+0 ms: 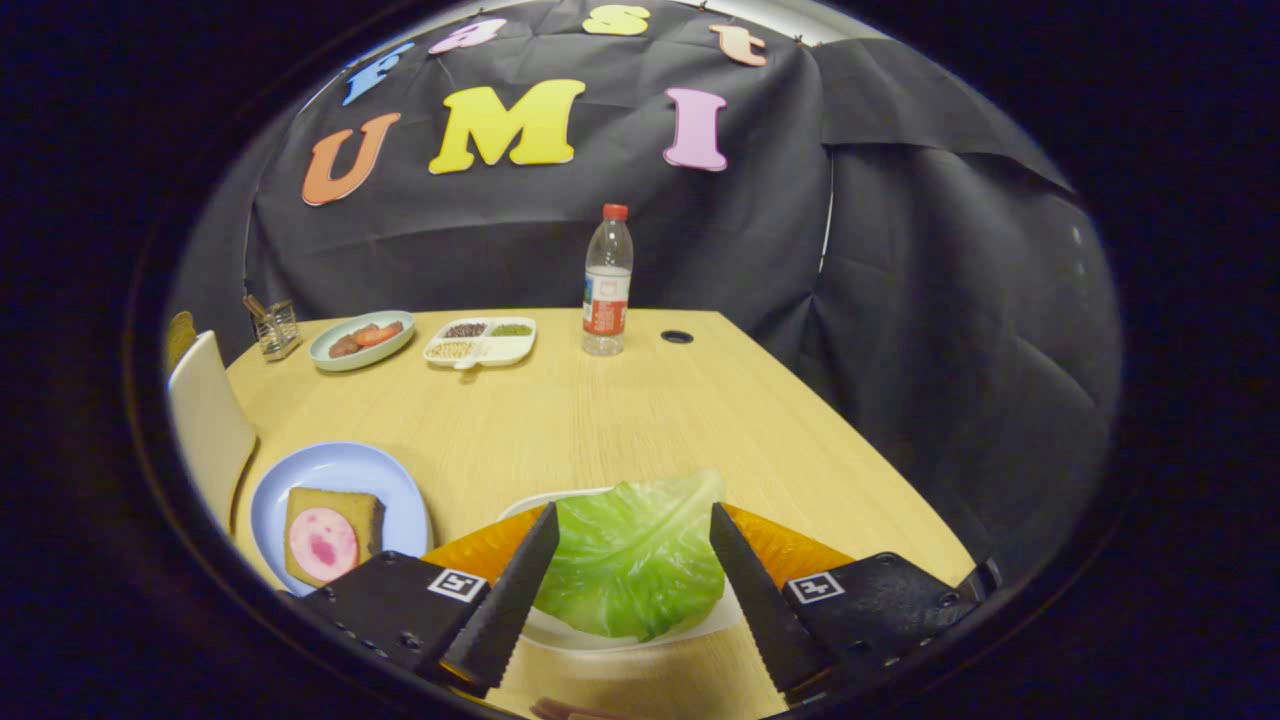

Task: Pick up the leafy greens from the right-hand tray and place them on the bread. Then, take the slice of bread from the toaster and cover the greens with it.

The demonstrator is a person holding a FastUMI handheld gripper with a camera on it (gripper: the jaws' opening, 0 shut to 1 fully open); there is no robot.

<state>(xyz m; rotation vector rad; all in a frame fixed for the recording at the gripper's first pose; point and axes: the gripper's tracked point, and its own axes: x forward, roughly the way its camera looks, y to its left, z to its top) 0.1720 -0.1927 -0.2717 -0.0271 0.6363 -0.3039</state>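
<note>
A pale green lettuce leaf (632, 570) lies on a white tray (572, 634) near the table's front edge. My gripper (632, 510) is open, with one finger at each side of the leaf; the leaf spans nearly the whole gap between them. I cannot tell whether the fingers touch it. To the left of the fingers a light blue plate (340, 466) holds a brown slice of bread (366, 508) with a round pink slice of meat (322, 543) on top.
At the back of the wooden table (640, 420) stand a water bottle (607, 285), a divided white dish of grains (482, 340), a green plate of food (362, 338) and a small glass holder (275, 327). A pale chair back (208, 425) stands at the left edge.
</note>
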